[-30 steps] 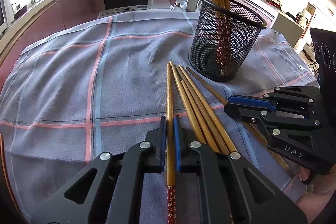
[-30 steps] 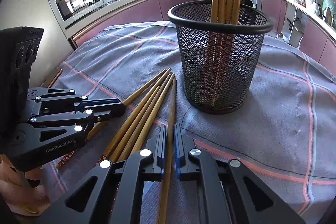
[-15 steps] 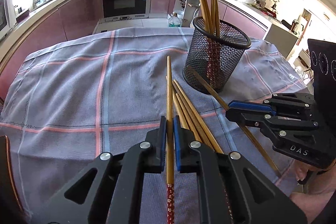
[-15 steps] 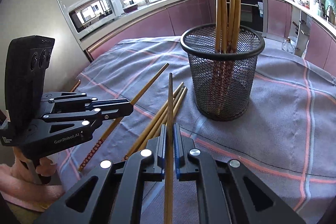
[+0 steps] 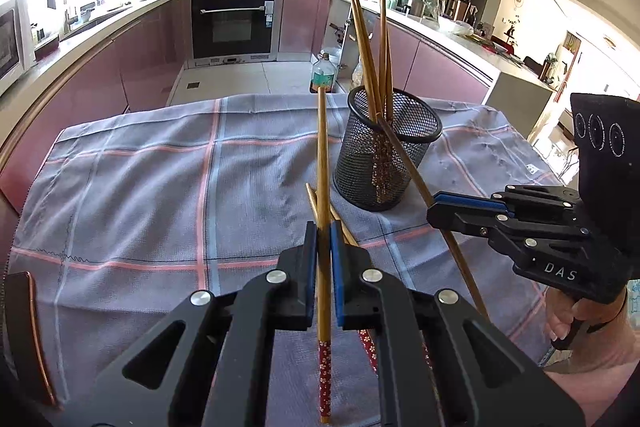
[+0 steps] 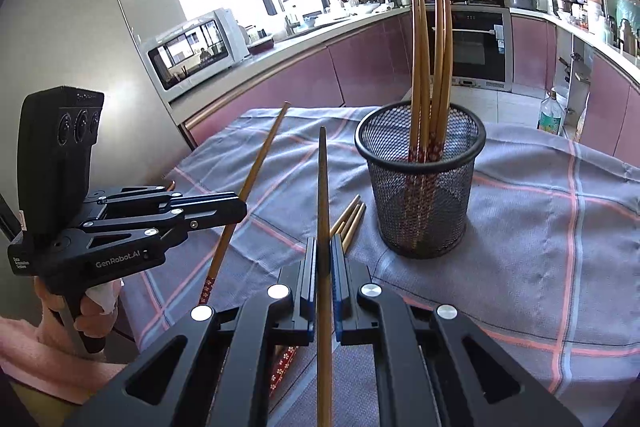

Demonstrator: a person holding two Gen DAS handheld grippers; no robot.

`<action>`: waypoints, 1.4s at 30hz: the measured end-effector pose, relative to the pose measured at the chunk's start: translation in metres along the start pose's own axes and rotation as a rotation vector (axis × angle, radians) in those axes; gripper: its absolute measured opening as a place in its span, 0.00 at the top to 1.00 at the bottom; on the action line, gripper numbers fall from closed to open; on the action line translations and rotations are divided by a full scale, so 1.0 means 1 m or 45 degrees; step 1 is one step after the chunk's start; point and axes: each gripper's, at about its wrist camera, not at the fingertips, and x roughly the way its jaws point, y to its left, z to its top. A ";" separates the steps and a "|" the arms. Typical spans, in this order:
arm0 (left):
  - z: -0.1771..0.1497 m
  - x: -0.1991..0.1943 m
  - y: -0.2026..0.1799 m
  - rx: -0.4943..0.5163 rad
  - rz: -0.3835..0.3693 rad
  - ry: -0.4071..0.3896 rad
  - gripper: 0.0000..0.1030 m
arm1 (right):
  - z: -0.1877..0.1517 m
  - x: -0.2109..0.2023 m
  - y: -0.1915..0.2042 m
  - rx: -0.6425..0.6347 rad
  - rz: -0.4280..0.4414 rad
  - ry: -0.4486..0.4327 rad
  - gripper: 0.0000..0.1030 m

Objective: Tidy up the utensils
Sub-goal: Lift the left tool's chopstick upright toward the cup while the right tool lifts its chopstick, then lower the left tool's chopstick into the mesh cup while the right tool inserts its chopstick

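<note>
- Kitchen counters and an oven [image 5: 234, 23] ring a table spread with a grey checked cloth [image 5: 140, 195].
- On the cloth stands a black mesh cup [image 6: 420, 187] with several chopsticks [image 6: 430, 67] upright in it.
- Left gripper [image 5: 324, 247] is clamped on one chopstick [image 5: 322, 155], raised off the cloth, its tip pointing away and its red patterned end toward the camera.
- Right gripper [image 6: 325, 259] is clamped on a second chopstick [image 6: 322, 187], also held in the air just beside the cup.
- Three loose chopsticks [image 6: 350, 221] lie on the cloth between the grippers, near the cup's base.
</note>
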 end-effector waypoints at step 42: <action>0.063 -0.088 -0.016 0.025 -0.171 -0.300 0.93 | 0.054 -0.068 -0.009 -0.032 -0.017 -0.356 0.95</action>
